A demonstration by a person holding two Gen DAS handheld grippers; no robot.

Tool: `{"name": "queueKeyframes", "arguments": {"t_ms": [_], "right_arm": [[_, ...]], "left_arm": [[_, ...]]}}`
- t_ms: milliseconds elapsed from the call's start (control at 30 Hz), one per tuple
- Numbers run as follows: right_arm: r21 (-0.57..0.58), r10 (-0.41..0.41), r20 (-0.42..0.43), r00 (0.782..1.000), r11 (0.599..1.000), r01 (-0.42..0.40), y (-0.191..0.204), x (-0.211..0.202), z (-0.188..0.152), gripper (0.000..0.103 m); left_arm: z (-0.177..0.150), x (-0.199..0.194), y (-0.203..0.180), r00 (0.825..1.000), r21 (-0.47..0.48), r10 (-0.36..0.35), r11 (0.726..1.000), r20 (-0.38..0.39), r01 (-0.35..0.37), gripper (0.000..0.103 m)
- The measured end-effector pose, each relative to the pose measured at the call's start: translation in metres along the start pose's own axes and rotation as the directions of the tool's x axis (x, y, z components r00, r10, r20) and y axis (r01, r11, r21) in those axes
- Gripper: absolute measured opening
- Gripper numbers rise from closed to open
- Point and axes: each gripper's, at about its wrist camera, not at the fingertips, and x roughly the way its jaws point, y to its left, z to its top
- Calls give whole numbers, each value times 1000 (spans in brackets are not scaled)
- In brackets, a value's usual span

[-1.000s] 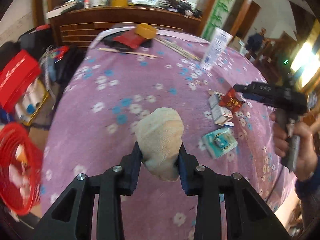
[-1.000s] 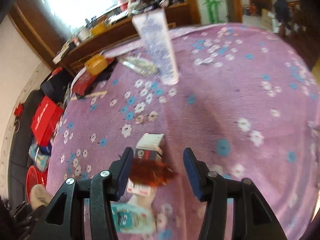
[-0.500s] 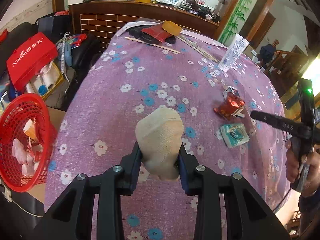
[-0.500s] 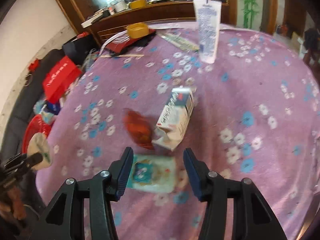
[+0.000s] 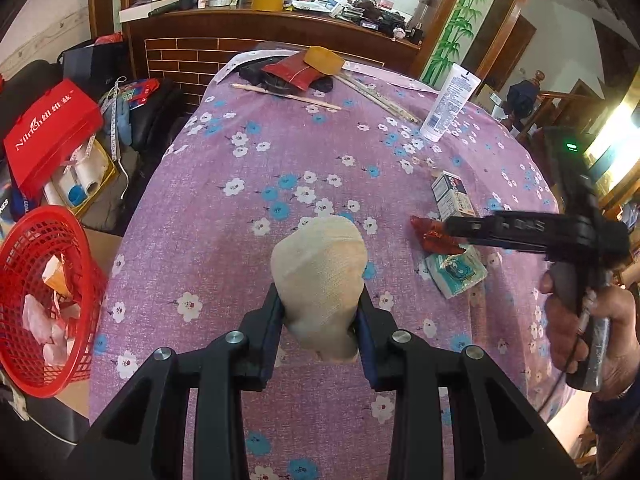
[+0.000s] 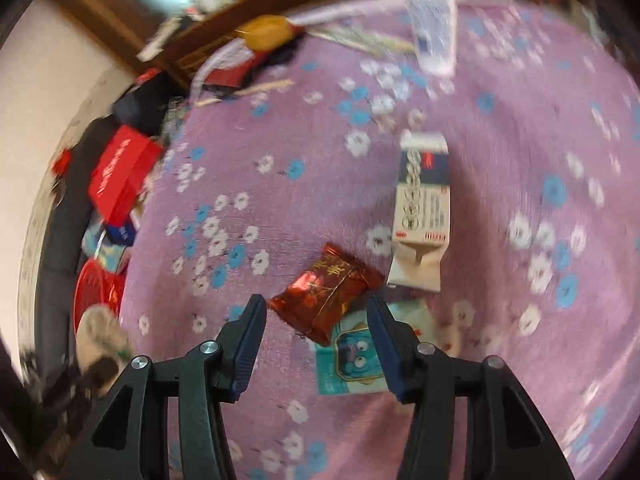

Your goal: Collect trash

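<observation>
My left gripper [image 5: 320,312] is shut on a cream wad of cloth [image 5: 320,268] and holds it above the purple flowered tablecloth [image 5: 248,208]. A red mesh basket [image 5: 44,300] with trash in it stands off the table's left edge. My right gripper [image 6: 316,316] is open, just above a red foil wrapper [image 6: 326,296] that lies between its fingers. The wrapper rests partly on a teal packet [image 6: 352,356]. A white carton [image 6: 422,216] lies beyond it. The right gripper also shows in the left wrist view [image 5: 516,230], over the wrapper [image 5: 432,236].
A white tube [image 5: 448,104] stands at the far right of the table. Chopsticks [image 5: 286,96], a red pouch [image 5: 294,72] and a yellow tape roll [image 5: 324,60] lie at the far end. A red box [image 5: 52,132] and clutter sit on the floor at left.
My right gripper has dropped closer over the red wrapper, which now lies between its open fingers. My left gripper still holds the wad and has pulled back and up a little.
</observation>
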Motion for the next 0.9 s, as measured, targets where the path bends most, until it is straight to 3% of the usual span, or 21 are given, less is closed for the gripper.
{"name": "queueKeyframes", "arguments": {"t_ms": [167, 267, 300, 400, 533, 667, 733, 800, 900], "right_arm": [[56, -77, -48, 996, 995, 80, 13, 23, 7, 57], [37, -153, -56, 987, 987, 155, 22, 35, 3, 49], [35, -177, -50, 983, 983, 179, 23, 37, 1, 42], [21, -220, -28, 975, 975, 220, 22, 36, -6, 34], [-18, -256, 46, 966, 966, 257, 30, 18, -24, 33], [-82, -322, 195, 926, 936, 343, 51, -16, -57, 33], [-95, -356, 264, 896, 915, 391, 59, -31, -76, 33], [-103, -378, 318, 869, 898, 428, 64, -42, -90, 33], [-110, -400, 352, 846, 880, 462, 67, -50, -96, 33]], "left_arm": [[3, -3, -1, 1000, 27, -7, 1000, 9, 7, 32], [4, -3, 0, 1000, 37, -14, 999, 10, 14, 32], [4, -3, 1, 1000, 41, -17, 999, 9, 16, 32], [3, -2, 4, 1000, 50, -16, 999, 11, 15, 32], [4, -1, 7, 1000, 58, 1, 998, 25, -3, 32], [6, 0, 7, 998, 58, 25, 998, 49, -27, 32], [9, 2, 6, 998, 56, 37, 998, 59, -41, 32], [12, 4, 6, 997, 56, 41, 997, 63, -45, 32], [15, 6, 5, 997, 62, 40, 997, 60, -44, 32]]}}
